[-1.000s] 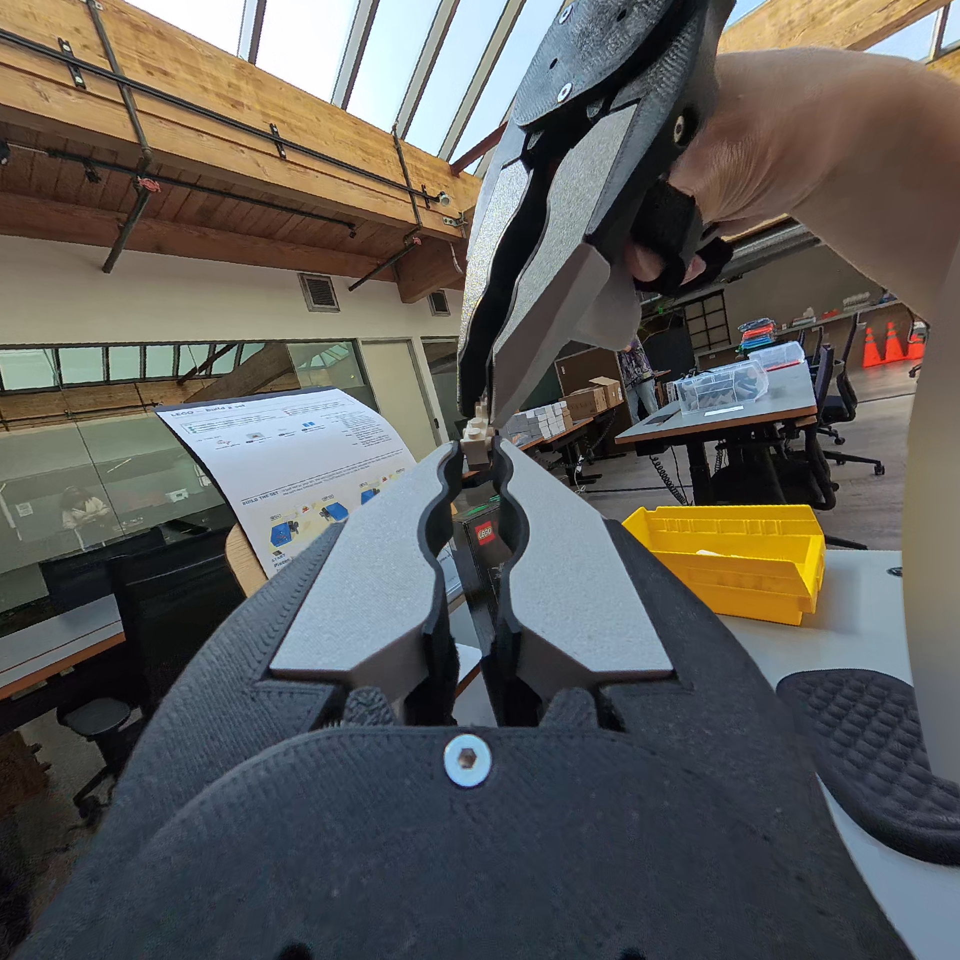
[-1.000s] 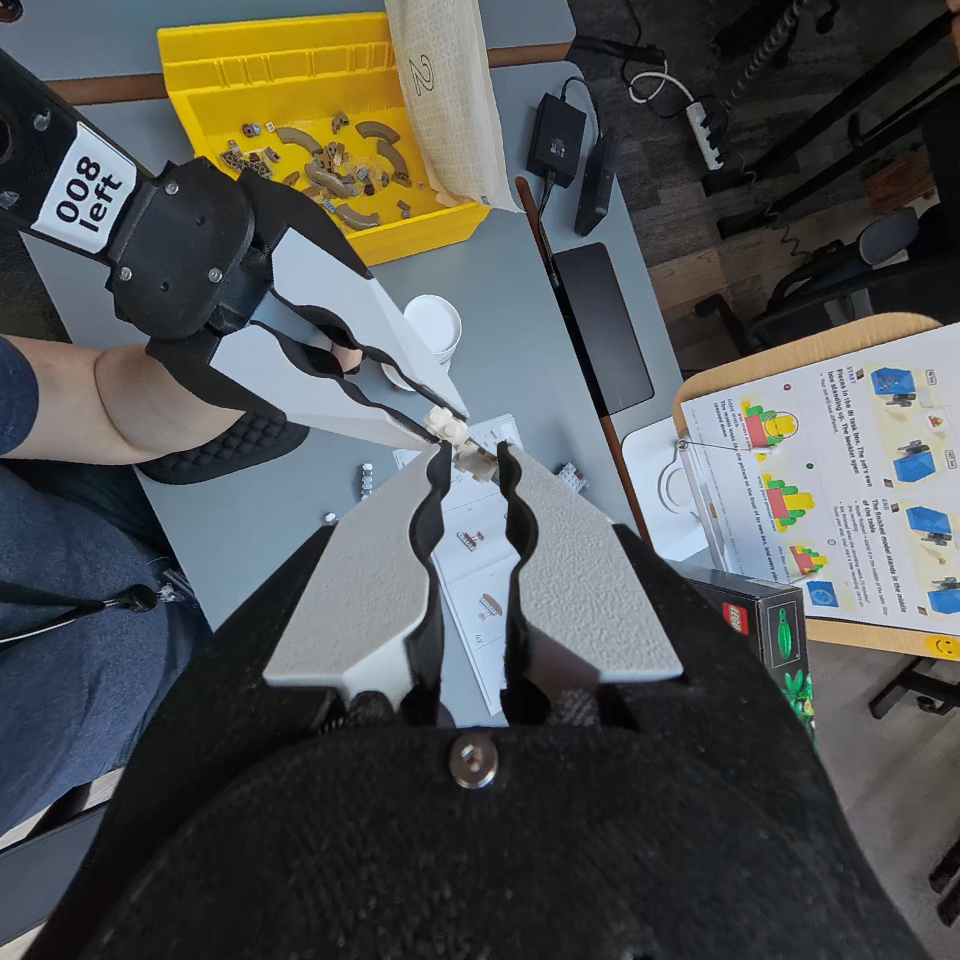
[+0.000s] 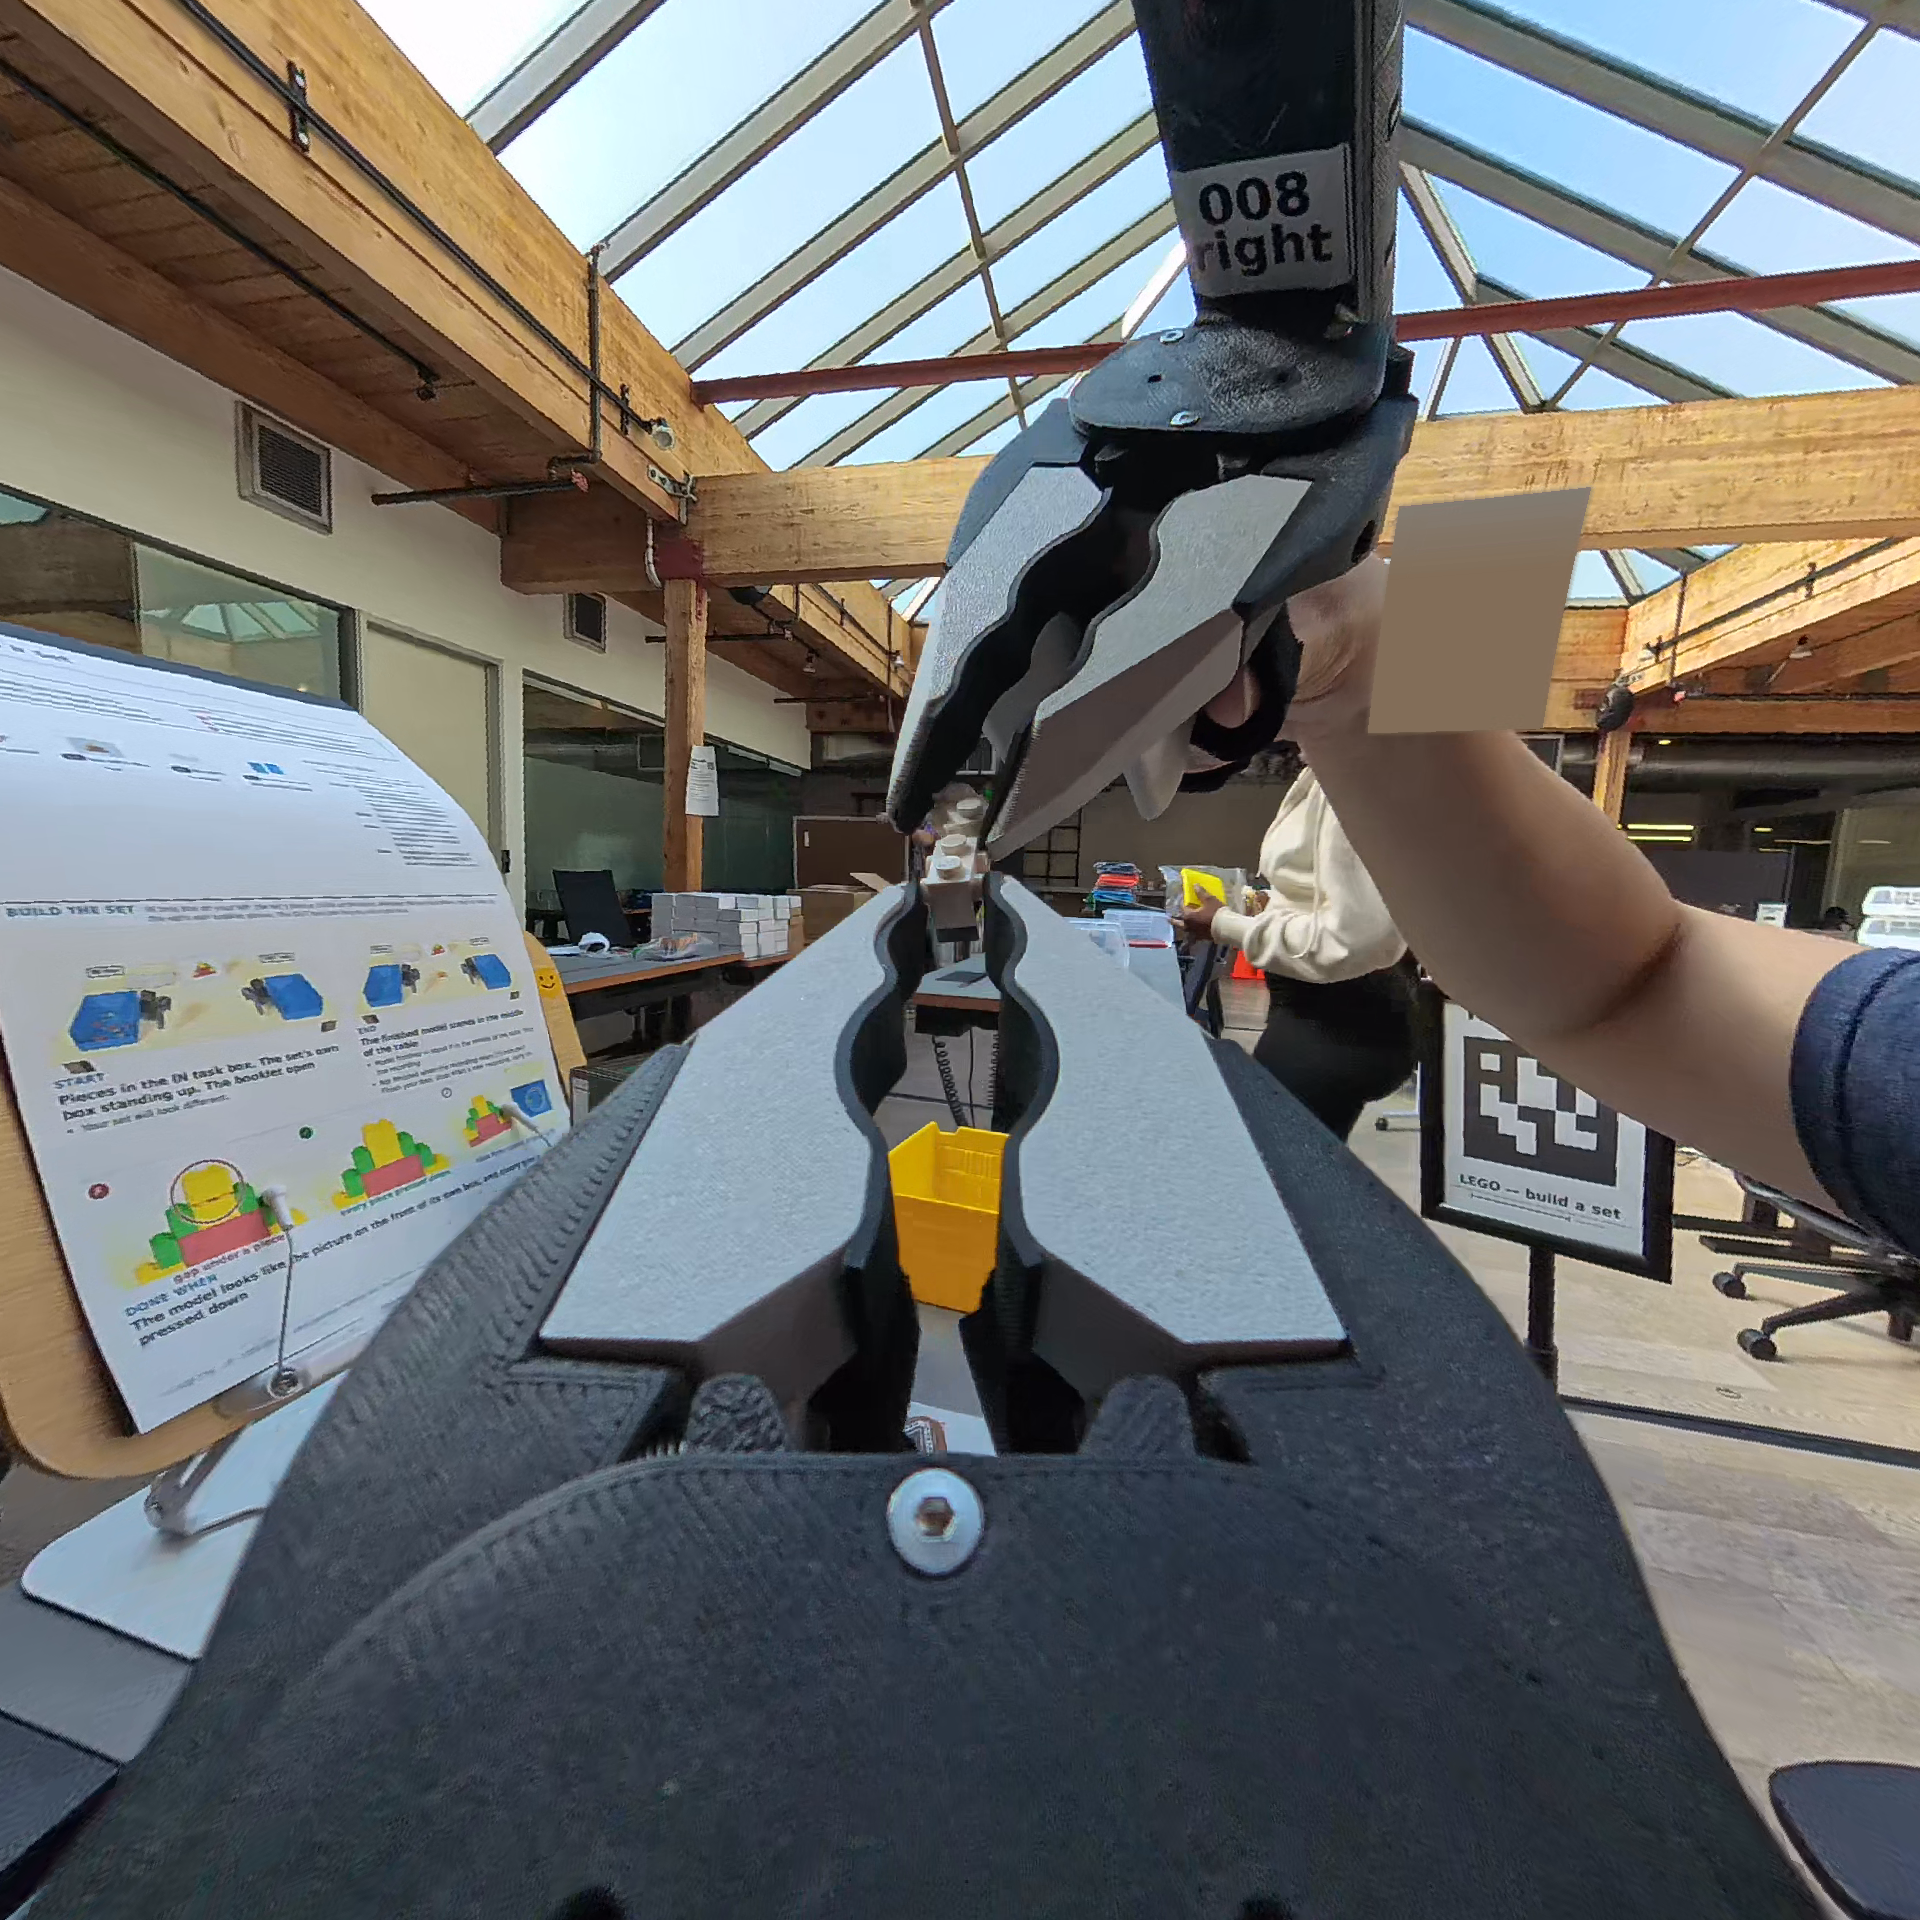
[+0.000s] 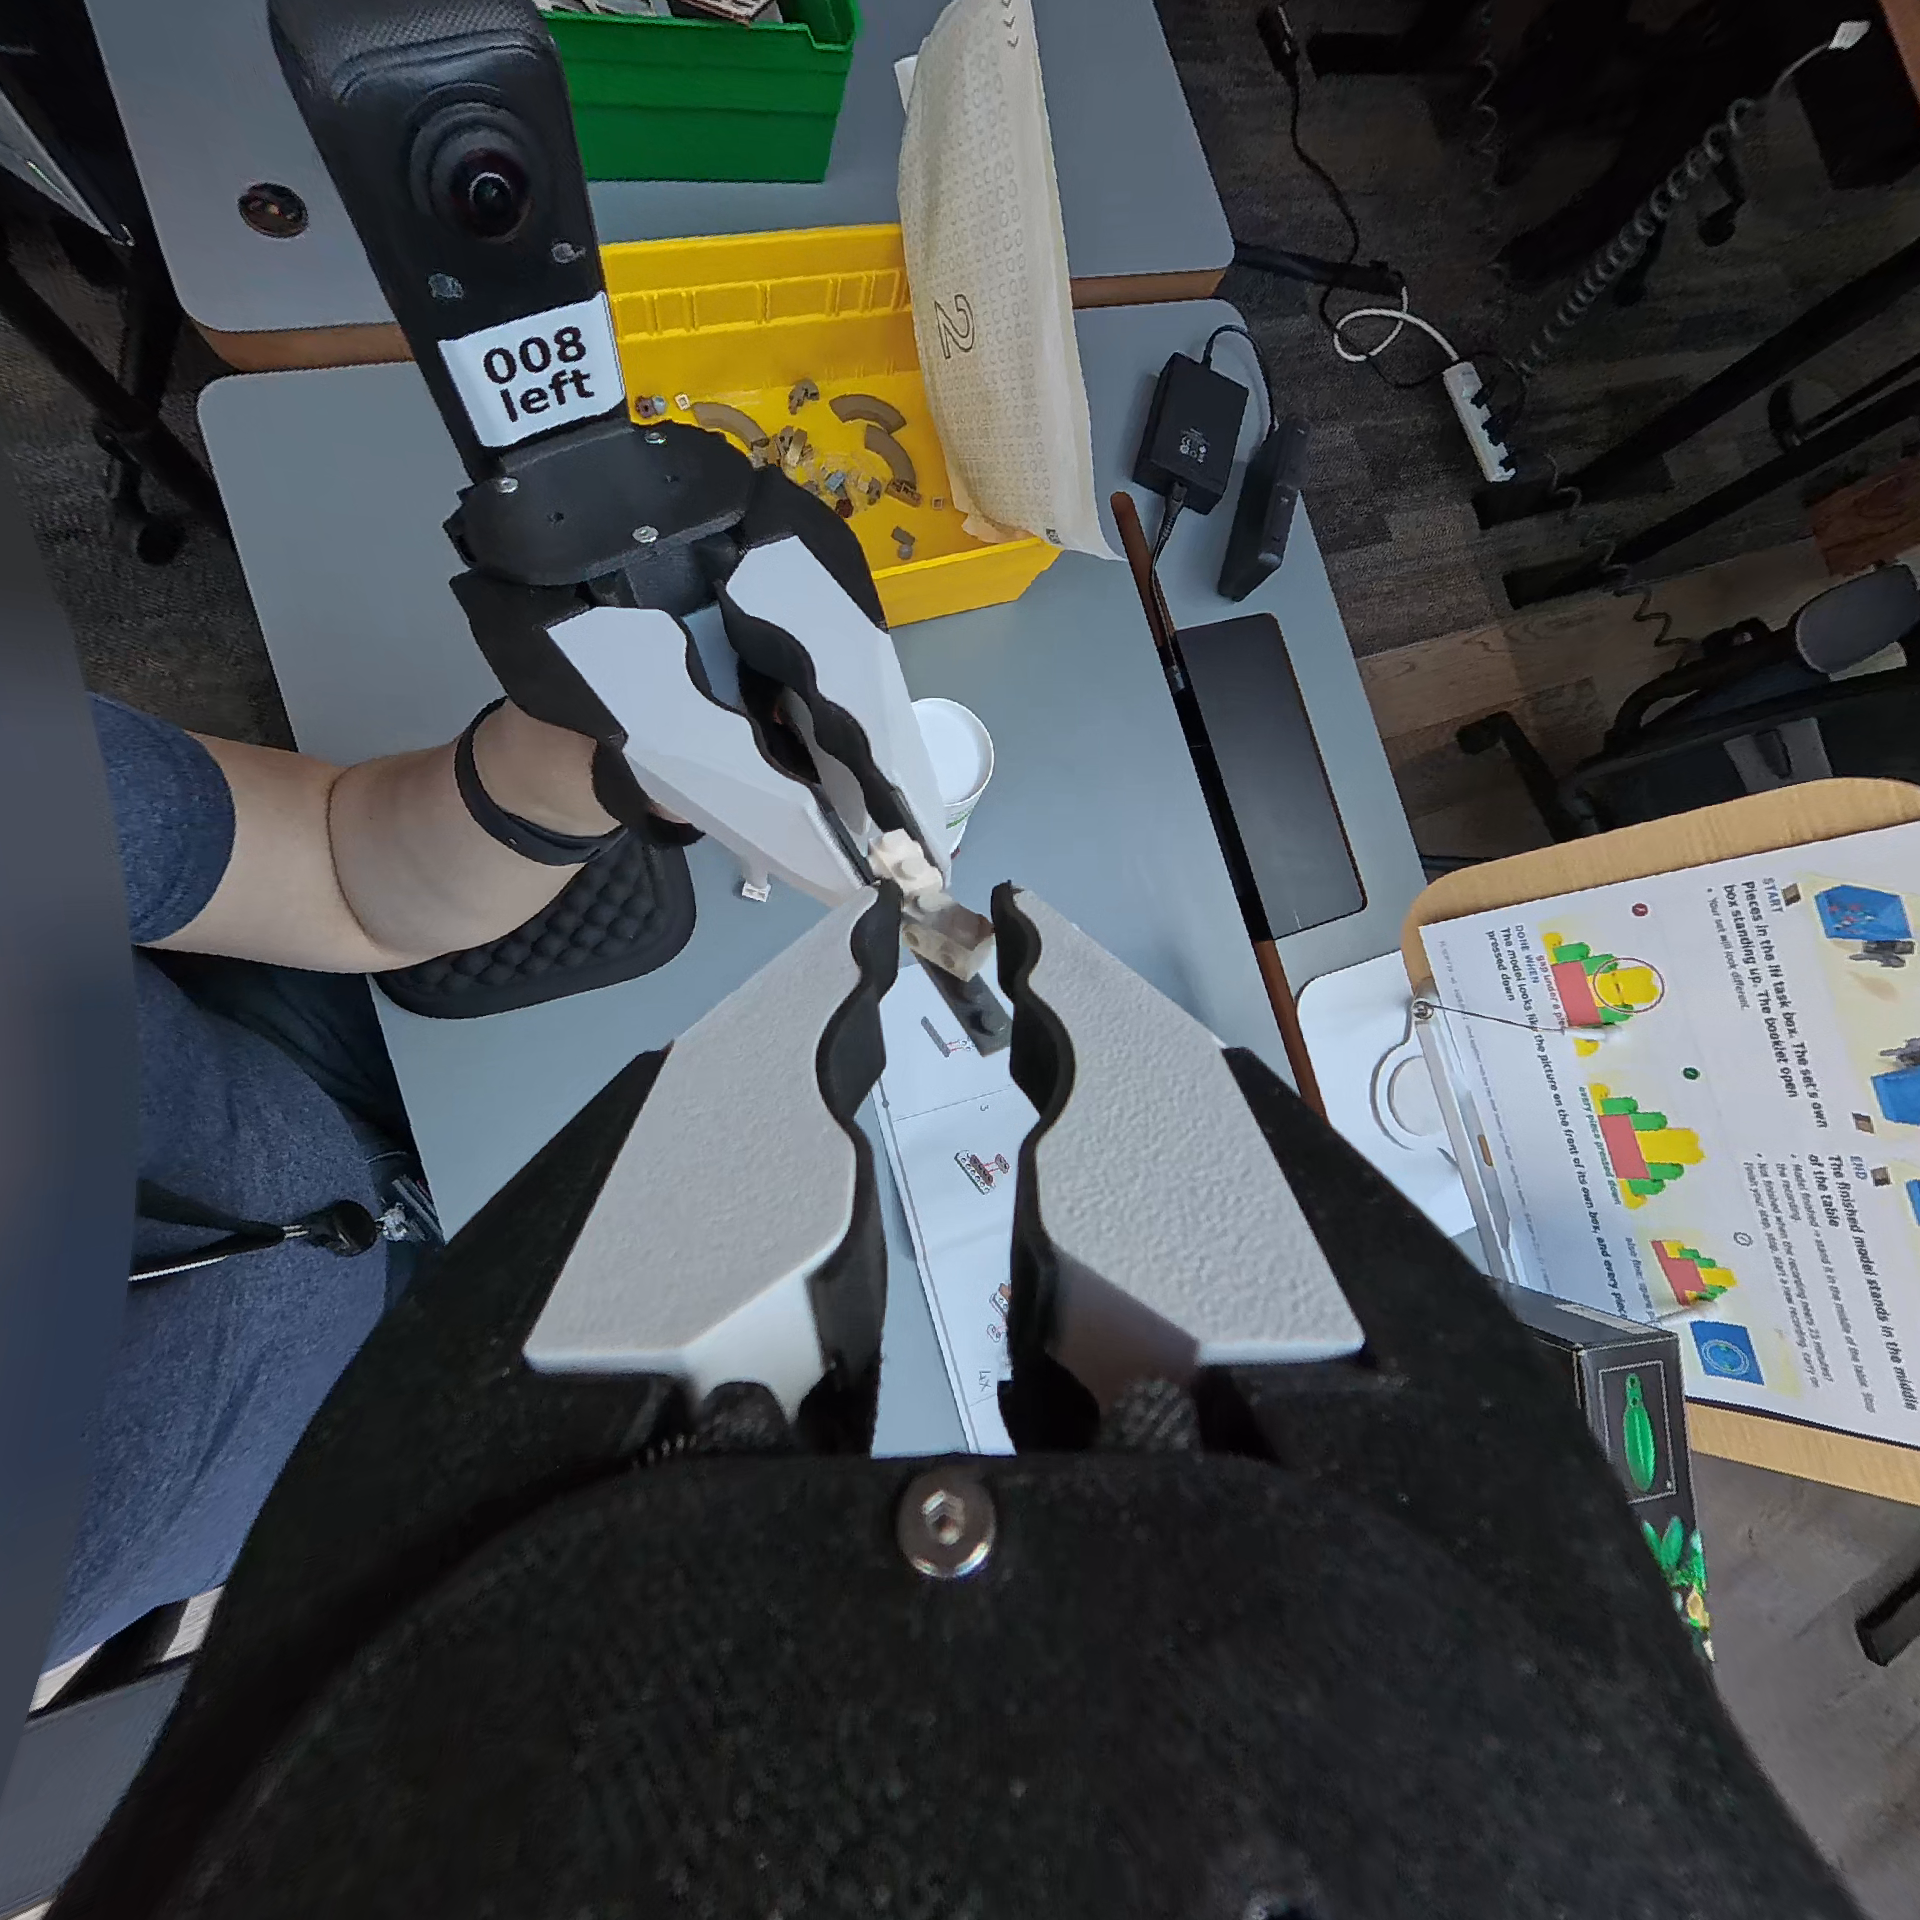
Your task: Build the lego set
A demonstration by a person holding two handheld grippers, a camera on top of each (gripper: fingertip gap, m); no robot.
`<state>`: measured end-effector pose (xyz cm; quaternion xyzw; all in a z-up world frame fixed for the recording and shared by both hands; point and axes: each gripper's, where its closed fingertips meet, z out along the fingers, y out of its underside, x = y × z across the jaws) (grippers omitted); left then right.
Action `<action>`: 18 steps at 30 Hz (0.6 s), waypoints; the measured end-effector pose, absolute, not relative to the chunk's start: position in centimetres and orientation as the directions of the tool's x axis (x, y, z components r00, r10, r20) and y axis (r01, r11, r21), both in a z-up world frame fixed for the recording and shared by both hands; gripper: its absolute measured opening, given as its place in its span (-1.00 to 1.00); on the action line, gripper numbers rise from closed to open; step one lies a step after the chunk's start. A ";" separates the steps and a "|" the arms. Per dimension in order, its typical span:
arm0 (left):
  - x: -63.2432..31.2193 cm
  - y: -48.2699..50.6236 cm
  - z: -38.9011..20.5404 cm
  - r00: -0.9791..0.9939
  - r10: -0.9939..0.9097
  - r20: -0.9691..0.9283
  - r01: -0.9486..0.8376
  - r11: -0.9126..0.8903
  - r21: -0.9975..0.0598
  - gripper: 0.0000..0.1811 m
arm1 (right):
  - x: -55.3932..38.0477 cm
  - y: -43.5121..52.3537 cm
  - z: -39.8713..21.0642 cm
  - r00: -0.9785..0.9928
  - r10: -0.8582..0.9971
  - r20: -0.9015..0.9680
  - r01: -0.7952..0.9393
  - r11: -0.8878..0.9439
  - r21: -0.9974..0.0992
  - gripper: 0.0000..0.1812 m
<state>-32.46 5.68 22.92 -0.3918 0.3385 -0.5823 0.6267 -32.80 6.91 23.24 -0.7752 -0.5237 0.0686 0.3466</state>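
Observation:
A small lego assembly point(image 4: 943, 935) of a tan studded plate, a tan-brown brick and a dark plate is held in the air above the grey table point(image 4: 1091, 727). My left gripper point(image 4: 902, 864) comes in from the upper left and is shut on the tan plate end. My right gripper point(image 4: 945, 906) has its tips on either side of the brick and grips it. In the left wrist view my left gripper point(image 3: 954, 891) pinches the tan piece point(image 3: 951, 878), and the right gripper point(image 3: 951, 826) comes down onto it from above.
A yellow bin point(image 4: 769, 301) with brown pieces and a green bin point(image 4: 707, 114) stand at the back, with a paper bag point(image 4: 987, 312) beside them. A white cup point(image 4: 961, 748), the open booklet point(image 4: 956, 1174), a black box point(image 4: 1631, 1423), an instruction sheet point(image 4: 1714, 1091) and a black wrist rest point(image 4: 561, 935) lie around. The grippers are tip to tip, or close to it.
Both grippers have turned together with the assembly still between them. The left gripper now points more steeply down in the right wrist view, and the right gripper comes from straight above in the left wrist view.

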 end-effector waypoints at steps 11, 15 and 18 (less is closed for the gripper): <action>-32.2 5.8 22.8 0.066 -0.996 0.058 0.470 -0.020 -0.883 -0.91 | -32.4 6.9 23.0 0.478 0.852 0.214 0.721 -0.241 -0.650 -0.81; -32.2 5.8 22.9 0.066 -0.996 0.060 0.472 -0.021 -0.881 -0.91 | -32.5 6.8 23.0 0.468 0.854 0.227 0.724 -0.223 -0.652 -0.81; -32.2 5.8 22.8 0.060 -0.996 0.063 0.471 -0.028 -0.881 -0.91 | -32.4 6.8 22.9 0.471 0.852 0.228 0.724 -0.225 -0.652 -0.80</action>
